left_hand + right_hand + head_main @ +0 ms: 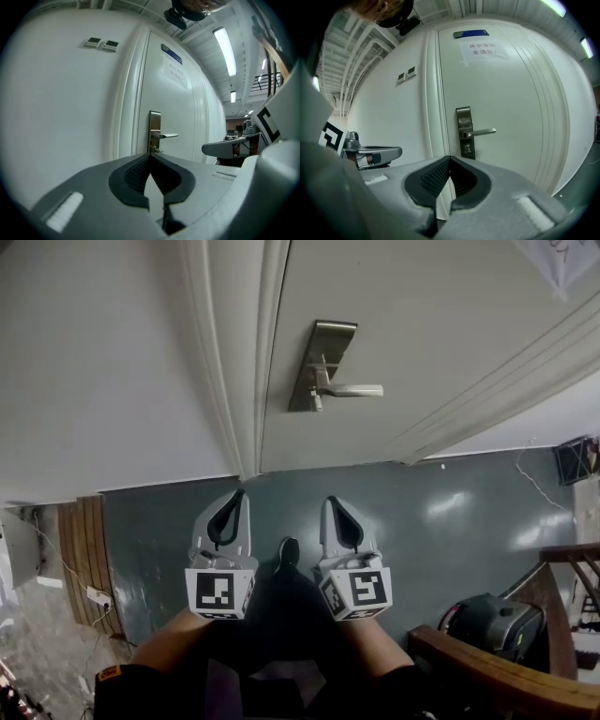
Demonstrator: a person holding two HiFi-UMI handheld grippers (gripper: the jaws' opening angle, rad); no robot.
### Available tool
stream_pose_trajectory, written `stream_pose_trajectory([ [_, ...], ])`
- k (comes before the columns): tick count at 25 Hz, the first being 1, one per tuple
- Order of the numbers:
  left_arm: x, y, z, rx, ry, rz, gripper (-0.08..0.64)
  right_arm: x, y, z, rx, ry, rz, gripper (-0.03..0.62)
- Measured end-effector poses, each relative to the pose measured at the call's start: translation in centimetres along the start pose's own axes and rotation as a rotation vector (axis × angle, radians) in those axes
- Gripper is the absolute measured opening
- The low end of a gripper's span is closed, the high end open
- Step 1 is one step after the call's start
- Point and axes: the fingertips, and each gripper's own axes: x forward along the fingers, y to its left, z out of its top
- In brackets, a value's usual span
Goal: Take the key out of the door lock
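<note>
A white door carries a steel lock plate [322, 367] with a lever handle [354, 390]. A small key [317, 401] sticks out of the lock below the lever. In the left gripper view the key [153, 149] shows just above my jaw tips, and in the right gripper view it [467, 151] sits in the plate's lower part. My left gripper [234, 495] and right gripper [336, 502] hang side by side, well short of the door, pointing toward it. Both are shut with nothing between the jaws.
The door frame [234, 381] runs left of the lock, with white wall beyond. A dark bag [487, 620] and wooden furniture [497, 667] stand at lower right. A power strip [98, 597] lies at lower left. A paper notice [483, 50] hangs high on the door.
</note>
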Motion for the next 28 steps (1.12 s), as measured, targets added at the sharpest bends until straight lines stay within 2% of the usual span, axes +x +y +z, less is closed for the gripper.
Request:
stream_pose_trajectory([
  [8, 3.8, -1.1, 0.5, -0.007, -0.001, 0.166, 0.017, 4.9, -4.6, 1.7, 0.0, 0.025, 0.172, -0.008],
  [13, 4.8, 0.1, 0.5, -0.005, 0.0, 0.222, 0.017, 7.9, -5.2, 1.3, 0.065, 0.077, 0.252, -0.008],
  [20, 7.7, 2.6, -0.7, 0.0, 0.003, 0.213, 0.018, 11.7, -5.9, 0.1, 0.19, 0.141, 0.282, -0.008],
  [22, 8.7, 3.1, -1.0, 0.013, 0.012, 0.205, 0.02, 12.6, -6.0, -0.1, 0.248, 0.158, 0.3, 0.088],
  [28, 11.4, 3.8, -2.3, 0.039, 0.057, 0.167, 0.04, 15.5, -6.9, -1.1, 0.43, 0.193, 0.319, 0.092],
])
